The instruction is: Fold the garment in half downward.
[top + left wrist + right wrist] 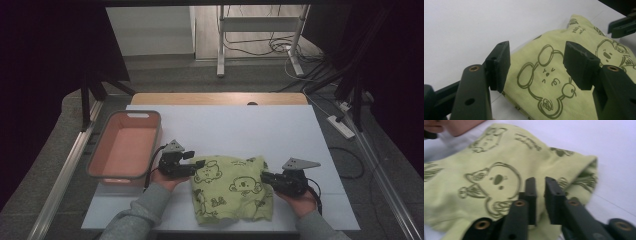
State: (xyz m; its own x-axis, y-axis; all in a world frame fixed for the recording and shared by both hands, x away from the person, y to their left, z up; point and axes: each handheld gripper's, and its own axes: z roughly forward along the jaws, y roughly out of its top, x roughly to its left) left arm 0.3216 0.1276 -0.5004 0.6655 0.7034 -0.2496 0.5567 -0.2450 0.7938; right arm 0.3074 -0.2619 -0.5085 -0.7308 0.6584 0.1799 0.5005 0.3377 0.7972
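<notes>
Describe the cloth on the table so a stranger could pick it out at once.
On the white table, near its front edge, a folded cloth lies between the left gripper and the right gripper. A pink bin stands to its left. The cloth is yellow-green, printed with dark outlined cartoon bears.

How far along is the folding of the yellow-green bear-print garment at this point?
Done: the garment lies folded into a compact block on the white table. In hand: the left gripper stands open at its left edge; the right gripper, jaws slightly apart, sits at its right edge. Left: probably moving it into the pink basket, which holds nothing visible.
</notes>
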